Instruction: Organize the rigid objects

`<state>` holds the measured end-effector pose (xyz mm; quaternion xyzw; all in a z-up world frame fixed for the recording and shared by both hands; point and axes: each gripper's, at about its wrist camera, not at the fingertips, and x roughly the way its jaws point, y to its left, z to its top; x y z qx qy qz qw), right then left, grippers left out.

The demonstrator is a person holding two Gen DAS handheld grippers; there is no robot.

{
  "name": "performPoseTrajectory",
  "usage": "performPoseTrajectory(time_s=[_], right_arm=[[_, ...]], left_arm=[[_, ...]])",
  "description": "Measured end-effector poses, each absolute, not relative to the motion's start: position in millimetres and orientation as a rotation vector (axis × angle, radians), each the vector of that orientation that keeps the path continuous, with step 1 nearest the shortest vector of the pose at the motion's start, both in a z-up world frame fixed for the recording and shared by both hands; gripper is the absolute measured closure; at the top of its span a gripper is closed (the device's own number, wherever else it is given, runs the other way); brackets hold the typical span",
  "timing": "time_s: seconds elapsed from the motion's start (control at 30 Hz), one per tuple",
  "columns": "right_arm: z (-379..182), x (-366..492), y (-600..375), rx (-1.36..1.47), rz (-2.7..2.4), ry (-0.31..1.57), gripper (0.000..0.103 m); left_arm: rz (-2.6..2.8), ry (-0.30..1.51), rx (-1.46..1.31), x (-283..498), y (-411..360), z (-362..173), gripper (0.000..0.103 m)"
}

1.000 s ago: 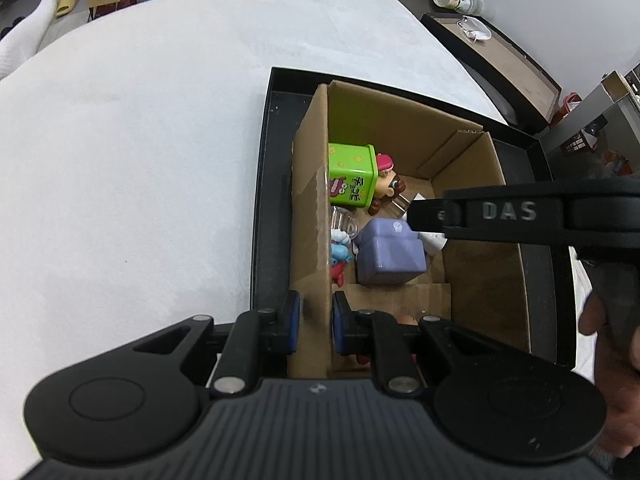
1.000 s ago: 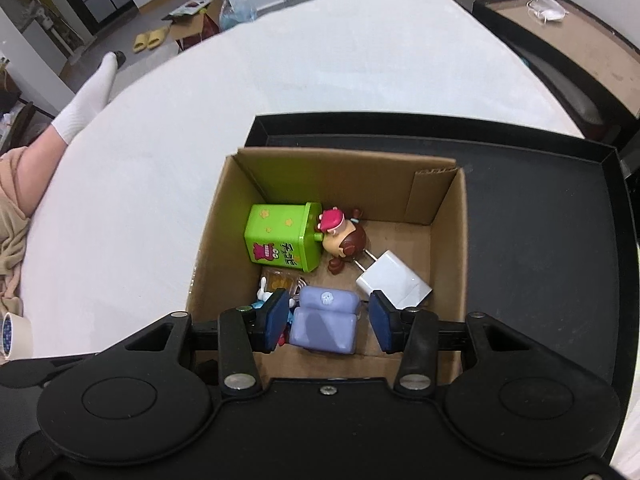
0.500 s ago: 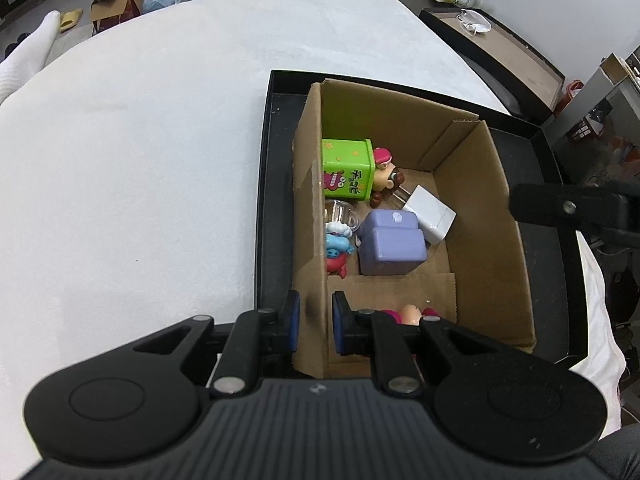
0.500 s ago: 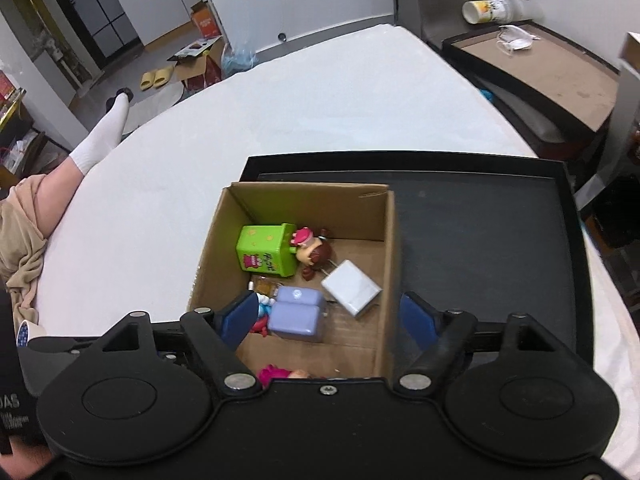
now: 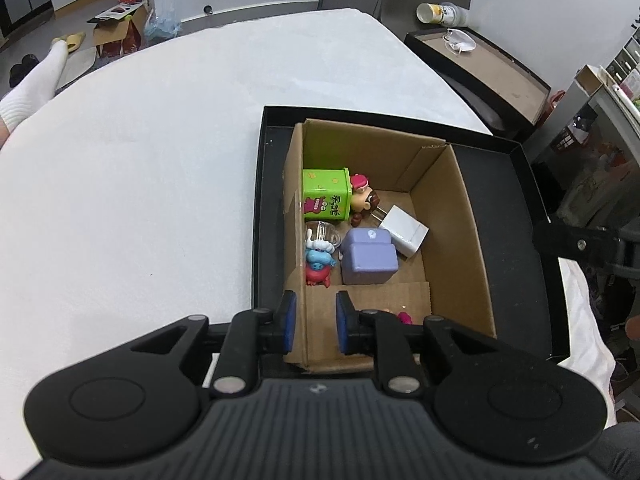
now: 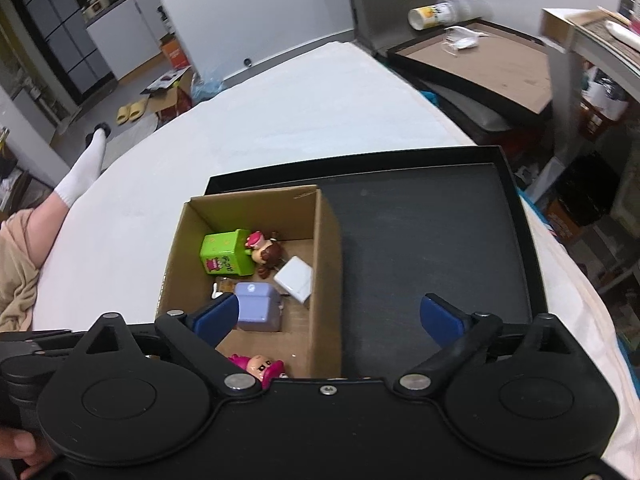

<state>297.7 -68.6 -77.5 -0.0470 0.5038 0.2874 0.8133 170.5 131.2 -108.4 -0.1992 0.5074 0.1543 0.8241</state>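
Observation:
A cardboard box (image 5: pixel 456 216) (image 6: pixel 326 264) sits in the left part of a black tray (image 5: pixel 516 216) (image 6: pixel 432 240). Inside lie a green tin (image 5: pixel 326 199) (image 6: pixel 224 254), a brown-haired figure (image 5: pixel 366 198) (image 6: pixel 266 250), a white charger (image 5: pixel 404 230) (image 6: pixel 296 278), a purple block (image 5: pixel 370 256) (image 6: pixel 258 306), small blue and red figures (image 5: pixel 318 264) and a pink-haired doll (image 6: pixel 260 366). My left gripper (image 5: pixel 312 322) straddles the box's near left wall, fingers slightly apart, pads not touching the wall. My right gripper (image 6: pixel 328 316) is wide open and empty, above the box's right wall.
The tray rests on a white cloth-covered table (image 5: pixel 140 160). A second black tray with a brown base (image 6: pixel 476 64) stands beyond the table at the right. A person's leg in a white sock (image 6: pixel 76 176) is at the left. Shelving (image 6: pixel 600 80) stands at the far right.
My right gripper let go of the purple block, opened wide and pulled back up and right. My left gripper's jaws parted a little on the box wall.

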Motion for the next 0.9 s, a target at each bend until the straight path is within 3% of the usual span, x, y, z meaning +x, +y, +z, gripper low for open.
performPoseTrajectory(time_s=[0.27, 0.47, 0.77, 0.9], right_arm=[[-58.3, 286.6, -93.6, -0.054, 0.588, 1.023, 0.000], [-43.7, 276.4, -110.6, -0.024, 0.569, 1.008, 0.000], [-20.6, 250.6, -130.7, -0.007, 0.559, 0.965, 0.000], [-6.7, 238.1, -140.4, 0.019, 0.552, 0.947, 0.000]], left_arm=[[0.355, 1.048, -0.427, 156.6, 127.4, -82.1, 0.044], [0.306, 0.978, -0.455, 141.7, 122.8, -58.5, 0.024], [0.284, 0.935, -0.422, 120.8, 109.6, -29.7, 0.006], [0.288, 0.905, -0.397, 107.6, 103.5, -17.3, 0.004]])
